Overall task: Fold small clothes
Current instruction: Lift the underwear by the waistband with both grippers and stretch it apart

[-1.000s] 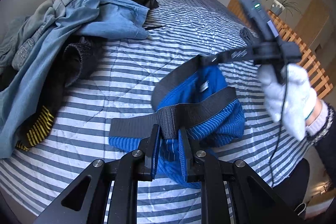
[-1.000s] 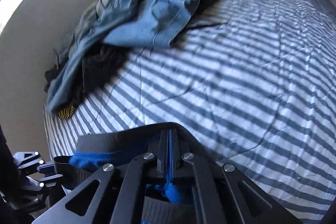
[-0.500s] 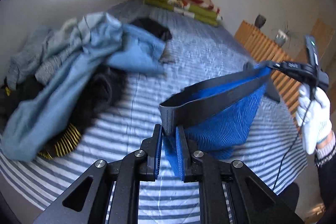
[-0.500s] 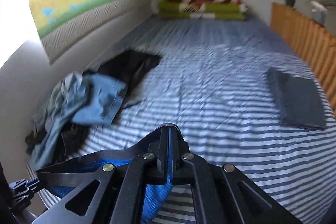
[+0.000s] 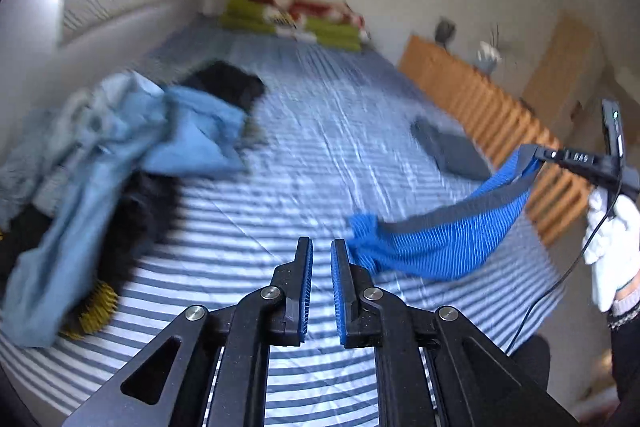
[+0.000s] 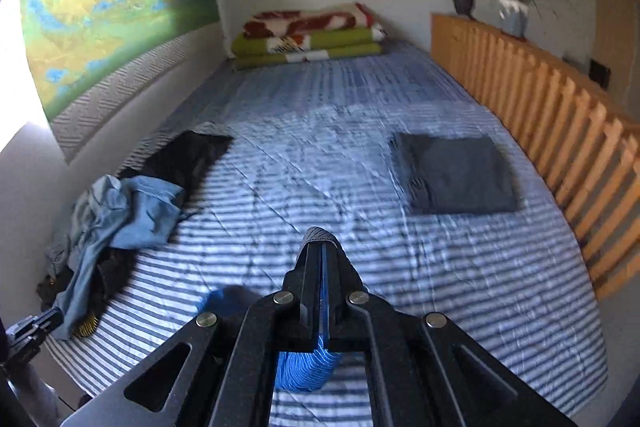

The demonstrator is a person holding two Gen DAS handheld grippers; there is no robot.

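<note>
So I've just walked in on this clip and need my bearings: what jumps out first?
The bright blue underwear with a grey waistband, hanging in the air over the striped bed, pinched at one end by the right gripper while the left gripper stands open beside it. Next, the heap of crumpled blue and black clothes at the bed's left edge, and one folded grey garment lying flat near the wooden rail.

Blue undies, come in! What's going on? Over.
Left gripper open, empty. Right gripper shut on blue undies, hanging above striped bed. Nothing in the way.
</note>
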